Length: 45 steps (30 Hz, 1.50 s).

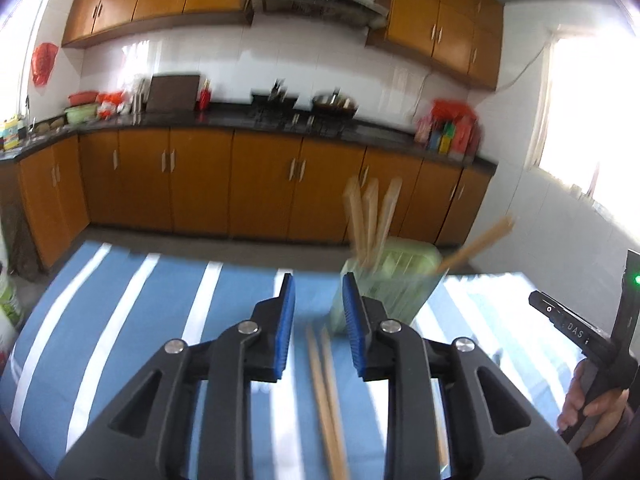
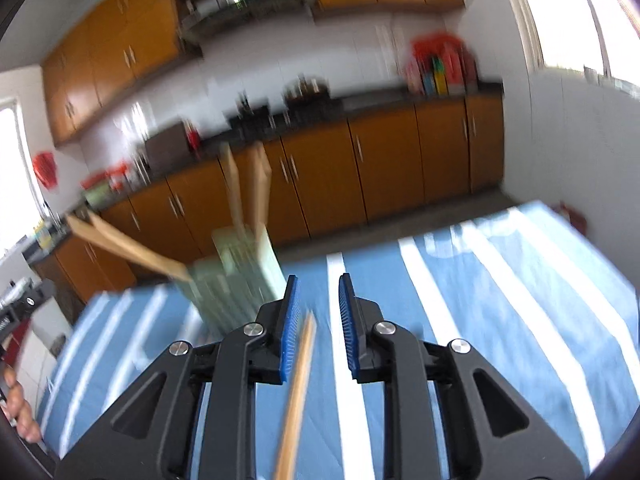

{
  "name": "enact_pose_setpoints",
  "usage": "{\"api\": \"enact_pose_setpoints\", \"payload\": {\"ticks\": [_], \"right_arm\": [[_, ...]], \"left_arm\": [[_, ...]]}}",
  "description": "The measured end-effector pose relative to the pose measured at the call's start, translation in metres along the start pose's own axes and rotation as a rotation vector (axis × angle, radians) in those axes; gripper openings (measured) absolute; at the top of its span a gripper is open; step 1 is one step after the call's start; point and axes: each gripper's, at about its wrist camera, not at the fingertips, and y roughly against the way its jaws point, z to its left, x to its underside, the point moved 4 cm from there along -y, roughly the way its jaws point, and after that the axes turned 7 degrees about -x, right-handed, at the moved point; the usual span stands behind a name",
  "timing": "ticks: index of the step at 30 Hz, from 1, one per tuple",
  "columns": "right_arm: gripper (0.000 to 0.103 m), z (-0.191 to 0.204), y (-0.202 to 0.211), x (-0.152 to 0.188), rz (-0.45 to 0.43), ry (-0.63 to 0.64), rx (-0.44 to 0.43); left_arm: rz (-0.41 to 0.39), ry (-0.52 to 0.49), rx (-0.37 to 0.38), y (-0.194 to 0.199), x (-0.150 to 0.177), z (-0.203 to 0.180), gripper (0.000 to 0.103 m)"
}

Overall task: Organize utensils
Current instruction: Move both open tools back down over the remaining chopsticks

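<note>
A pale green slotted utensil holder (image 1: 396, 280) stands on the blue and white striped tablecloth (image 1: 120, 320). Several wooden chopsticks (image 1: 372, 216) stand in it, and one (image 1: 476, 244) leans out to the right. My left gripper (image 1: 318, 280) is open just left of the holder, with a pair of chopsticks (image 1: 326, 392) lying on the cloth below its gap. In the right wrist view, my right gripper (image 2: 318, 280) is open to the right of the holder (image 2: 236, 280). A single chopstick (image 2: 298, 392) lies on the cloth near its left pad. Neither gripper's pads press on anything.
Orange kitchen cabinets (image 1: 260, 184) and a dark countertop (image 1: 240, 120) with pots and bags run behind the table. A hand (image 1: 588, 404) holds the other gripper's handle at the right edge. The striped cloth (image 2: 500, 300) stretches right of the holder. Fingers (image 2: 16, 408) show at the left edge.
</note>
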Motion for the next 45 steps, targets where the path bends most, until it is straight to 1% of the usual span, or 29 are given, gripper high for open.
{"api": "enact_pose_setpoints", "payload": {"ticks": [3,5,6,9,12,17,23,26,27,29,30,32,34,38,40,42,45], "right_arm": [[0.021,-0.008,-0.03,0.045,0.156,-0.029,0.005],[0.021,-0.005,-0.048,0.073,0.249,-0.049,-0.026],[0.021,-0.002,-0.055,0.084,0.28,-0.055,-0.037],[0.021,0.008,-0.069,0.102,0.331,-0.048,-0.053],[0.021,0.019,-0.08,0.11,0.358,-0.018,-0.05],[0.021,0.018,-0.084,0.119,0.386,0.009,-0.024],[0.021,0.02,-0.085,0.121,0.389,0.042,-0.021],[0.02,0.024,-0.086,0.123,0.382,0.091,0.0],[0.02,0.025,-0.086,0.124,0.38,0.109,0.008],[0.009,0.026,-0.086,0.125,0.375,0.137,0.031],[0.008,0.024,-0.086,0.125,0.371,0.146,0.043],[0.008,0.018,-0.086,0.123,0.364,0.139,0.054],[0.008,0.008,-0.085,0.12,0.351,0.122,0.084],[0.008,-0.023,-0.08,0.111,0.317,0.064,0.173],[0.008,-0.036,-0.078,0.109,0.304,0.032,0.203],[0.008,-0.041,-0.076,0.108,0.301,0.016,0.189],[0.008,-0.037,-0.078,0.109,0.296,0.053,0.203]], "left_arm": [[0.114,-0.013,-0.046,-0.023,0.039,0.013,0.026],[0.169,-0.011,-0.059,-0.033,0.06,0.02,0.026],[0.186,-0.01,-0.065,-0.036,0.066,0.023,0.026],[0.232,-0.006,-0.076,-0.043,0.087,0.028,0.026],[0.248,-0.001,-0.078,-0.046,0.093,0.033,0.026],[0.266,-0.003,-0.079,-0.05,0.099,0.034,0.026],[0.284,-0.007,-0.076,-0.055,0.104,0.029,0.027],[0.295,-0.007,-0.072,-0.058,0.107,0.026,0.027],[0.298,-0.008,-0.07,-0.059,0.108,0.026,0.027],[0.305,-0.008,-0.065,-0.06,0.11,0.024,0.027],[0.308,-0.008,-0.062,-0.061,0.111,0.023,0.027],[0.313,-0.007,-0.056,-0.063,0.113,0.022,0.027],[0.321,-0.005,-0.045,-0.064,0.116,0.02,0.027],[0.337,-0.008,-0.012,-0.067,0.121,0.012,0.027],[0.348,-0.015,0.007,-0.07,0.125,0.007,0.027],[0.355,-0.025,0.023,-0.072,0.127,0.0,0.026],[0.365,-0.048,0.036,-0.078,0.131,-0.012,0.026]]}}
